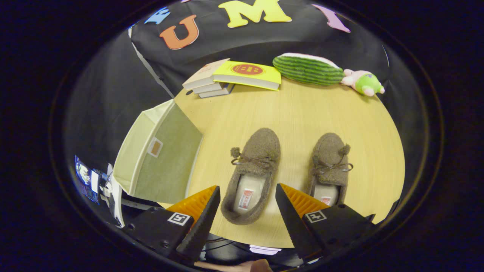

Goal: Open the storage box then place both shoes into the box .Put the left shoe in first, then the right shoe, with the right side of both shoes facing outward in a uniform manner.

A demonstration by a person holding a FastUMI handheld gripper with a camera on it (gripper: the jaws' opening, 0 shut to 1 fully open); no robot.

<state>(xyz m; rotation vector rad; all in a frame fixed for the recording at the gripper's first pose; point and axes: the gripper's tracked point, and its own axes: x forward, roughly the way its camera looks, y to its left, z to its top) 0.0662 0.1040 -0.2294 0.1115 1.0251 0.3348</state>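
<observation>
The gripper (pixel 247 206) hangs wide open over the table (pixel 302 113), holding nothing; the heel of the left shoe (pixel 252 173) lies between its fingers, likely lined up for the first pick. The right shoe (pixel 329 166) sits just beside it, toes pointing the same way. The box (pixel 159 151) stands left of the shoes, its top apparently open.
</observation>
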